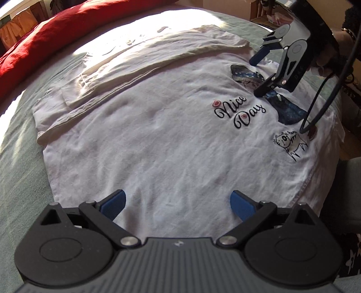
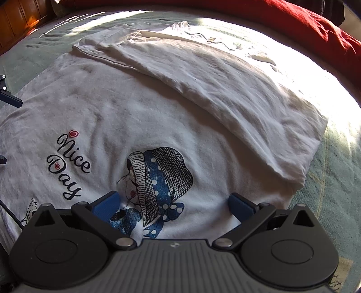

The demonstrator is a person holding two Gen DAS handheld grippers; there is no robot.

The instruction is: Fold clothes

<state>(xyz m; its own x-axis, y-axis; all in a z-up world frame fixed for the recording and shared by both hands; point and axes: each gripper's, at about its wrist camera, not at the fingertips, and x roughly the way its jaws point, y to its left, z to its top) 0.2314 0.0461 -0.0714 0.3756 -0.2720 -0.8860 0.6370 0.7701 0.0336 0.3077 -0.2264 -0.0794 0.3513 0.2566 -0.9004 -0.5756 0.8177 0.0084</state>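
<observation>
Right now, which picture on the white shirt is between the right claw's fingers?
The girl in the blue dotted headscarf. The "Nice Day" writing and little cat drawing sit off toward the left claw.

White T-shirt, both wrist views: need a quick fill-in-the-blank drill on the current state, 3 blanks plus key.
1. The script printed on the white T-shirt reads "Nice ____".
2. The left gripper and the right gripper both have their jaws ____, holding nothing.
3. The far side of the shirt is already folded over; the pillow beyond it is ____ in colour.

Missing words: Day; open; red
</observation>
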